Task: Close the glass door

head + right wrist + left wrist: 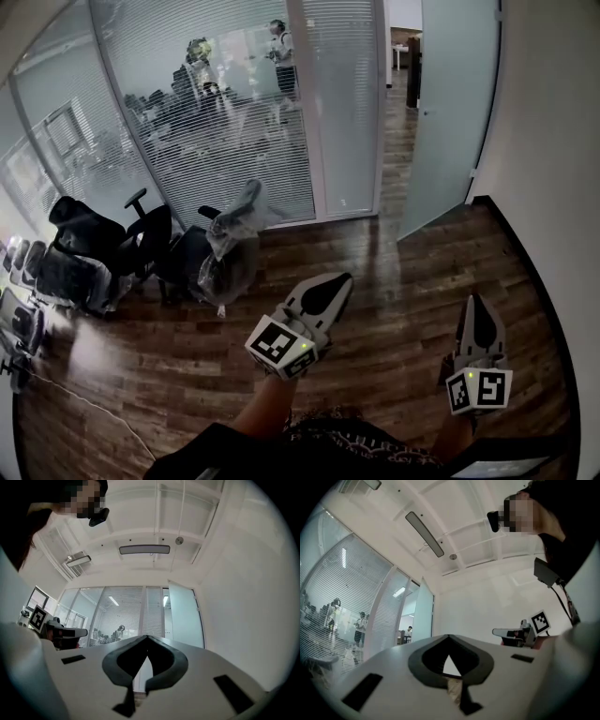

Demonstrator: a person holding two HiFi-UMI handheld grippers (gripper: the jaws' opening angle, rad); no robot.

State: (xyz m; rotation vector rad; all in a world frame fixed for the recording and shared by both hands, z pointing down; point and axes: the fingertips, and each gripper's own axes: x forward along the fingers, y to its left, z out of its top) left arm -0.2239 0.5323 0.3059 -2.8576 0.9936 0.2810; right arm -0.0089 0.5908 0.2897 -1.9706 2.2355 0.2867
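Note:
The frosted glass door (450, 112) stands swung open at the far right of the head view, next to the white wall. It also shows ahead in the left gripper view as the glass door (423, 616) and in the right gripper view as the glass door (185, 620). My left gripper (345, 277) hovers over the wooden floor, well short of the door, with its tips together and nothing in them. My right gripper (468, 300) is beside it on the right, also shut and empty. Both point toward the doorway. The left gripper (448, 636) and the right gripper (147, 637) show closed tips in their own views.
A glass partition with blinds (216, 122) runs across the back, with people (281, 52) behind it. Black office chairs (103, 248) and a plastic-wrapped chair (230, 248) stand at the left. A white wall (553, 187) bounds the right side.

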